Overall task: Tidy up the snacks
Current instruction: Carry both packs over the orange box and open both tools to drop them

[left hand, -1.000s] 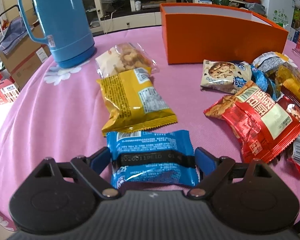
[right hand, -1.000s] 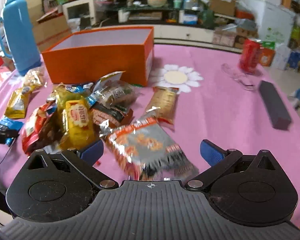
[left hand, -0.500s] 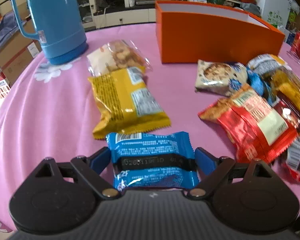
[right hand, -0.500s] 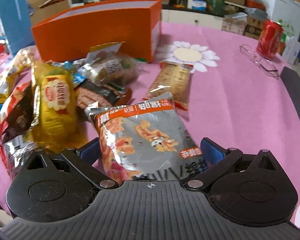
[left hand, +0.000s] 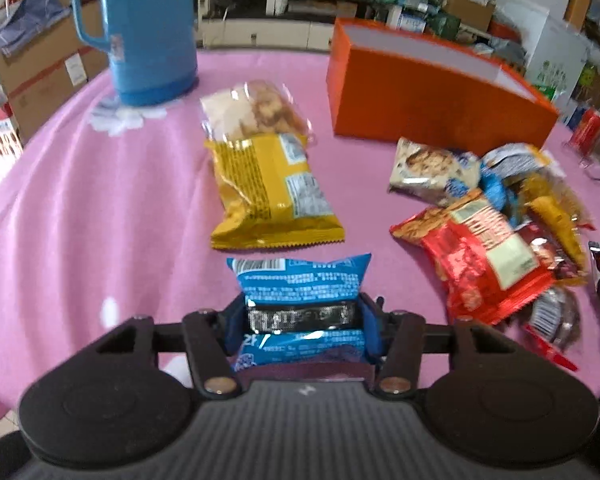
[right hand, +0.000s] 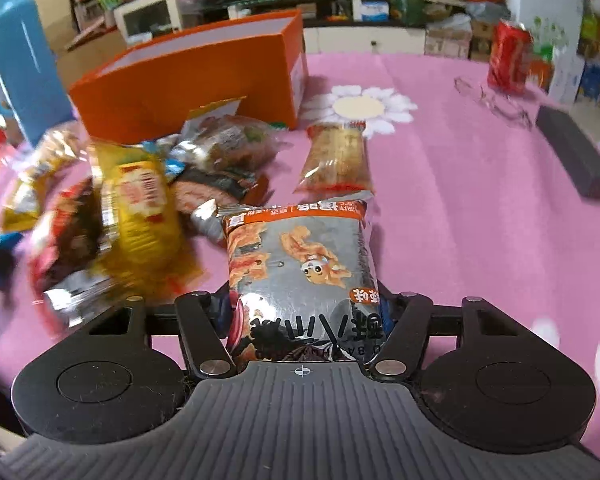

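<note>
My left gripper (left hand: pixel 302 320) is shut on a blue snack packet (left hand: pixel 300 284), squeezed between the fingers and held over the pink tablecloth. My right gripper (right hand: pixel 304 312) is shut on a silver and orange snack bag (right hand: pixel 300 264). An open orange box (left hand: pixel 428 92) stands at the back of the table; it also shows in the right wrist view (right hand: pixel 196 80). Loose snacks lie in front of it: a yellow packet (left hand: pixel 268 192), a clear bag of nuts (left hand: pixel 256 112), a cookie packet (left hand: pixel 432 168) and a red packet (left hand: pixel 480 256).
A blue thermos jug (left hand: pixel 144 28) stands at the back left. A red can (right hand: pixel 510 56), glasses (right hand: pixel 492 100) and a dark block (right hand: pixel 576 152) are on the right side. A clear biscuit packet (right hand: pixel 336 160) lies by a flower print. Shelves and boxes surround the table.
Both grippers have closed on their packets, the left on the blue one and the right on the silver bag. Both packets now sit squeezed and lifted slightly.
</note>
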Action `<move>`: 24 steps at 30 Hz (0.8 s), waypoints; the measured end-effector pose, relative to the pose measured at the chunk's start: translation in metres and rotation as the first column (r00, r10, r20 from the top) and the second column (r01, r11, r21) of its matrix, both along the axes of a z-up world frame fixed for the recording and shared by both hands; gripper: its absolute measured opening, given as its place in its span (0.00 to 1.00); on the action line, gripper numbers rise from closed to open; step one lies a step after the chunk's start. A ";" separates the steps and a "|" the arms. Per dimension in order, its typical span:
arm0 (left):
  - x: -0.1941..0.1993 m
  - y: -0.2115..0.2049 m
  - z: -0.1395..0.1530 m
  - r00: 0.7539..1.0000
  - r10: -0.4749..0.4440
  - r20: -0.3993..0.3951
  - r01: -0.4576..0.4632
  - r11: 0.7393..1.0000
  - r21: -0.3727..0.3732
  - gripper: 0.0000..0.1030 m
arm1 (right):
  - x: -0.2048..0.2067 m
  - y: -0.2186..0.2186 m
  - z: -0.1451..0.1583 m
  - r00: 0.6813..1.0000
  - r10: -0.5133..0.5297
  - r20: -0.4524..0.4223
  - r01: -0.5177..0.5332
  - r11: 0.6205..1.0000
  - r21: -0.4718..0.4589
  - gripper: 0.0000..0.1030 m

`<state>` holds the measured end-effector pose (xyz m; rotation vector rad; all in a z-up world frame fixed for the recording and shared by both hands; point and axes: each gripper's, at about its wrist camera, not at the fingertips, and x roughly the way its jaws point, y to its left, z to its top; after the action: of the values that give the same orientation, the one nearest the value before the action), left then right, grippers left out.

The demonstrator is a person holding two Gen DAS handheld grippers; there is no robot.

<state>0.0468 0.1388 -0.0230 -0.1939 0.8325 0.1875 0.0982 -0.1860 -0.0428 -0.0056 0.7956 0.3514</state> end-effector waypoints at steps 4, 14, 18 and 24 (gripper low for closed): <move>-0.009 0.002 0.027 0.997 -0.013 0.076 0.017 0.999 -0.040 0.52 | -0.021 -0.007 0.023 1.000 0.007 0.008 -0.007 0.996 0.090 0.44; 0.135 -0.009 0.094 0.956 -0.074 0.284 0.069 0.997 0.025 0.53 | 0.105 0.061 0.112 0.957 0.061 0.284 -0.107 0.983 0.150 0.44; 0.204 -0.015 0.094 0.954 -0.103 0.280 0.097 0.995 0.032 0.53 | 0.177 0.100 0.106 0.959 0.079 0.272 -0.108 0.990 0.093 0.44; 0.262 -0.017 0.064 0.970 -0.108 0.217 0.099 0.994 0.050 0.72 | 0.237 0.140 0.078 0.968 0.133 0.213 -0.138 0.990 0.011 0.50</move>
<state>0.3092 0.1219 0.0411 -0.1309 0.6167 0.0819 0.3349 -0.0459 0.0354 -0.0727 0.5804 0.4823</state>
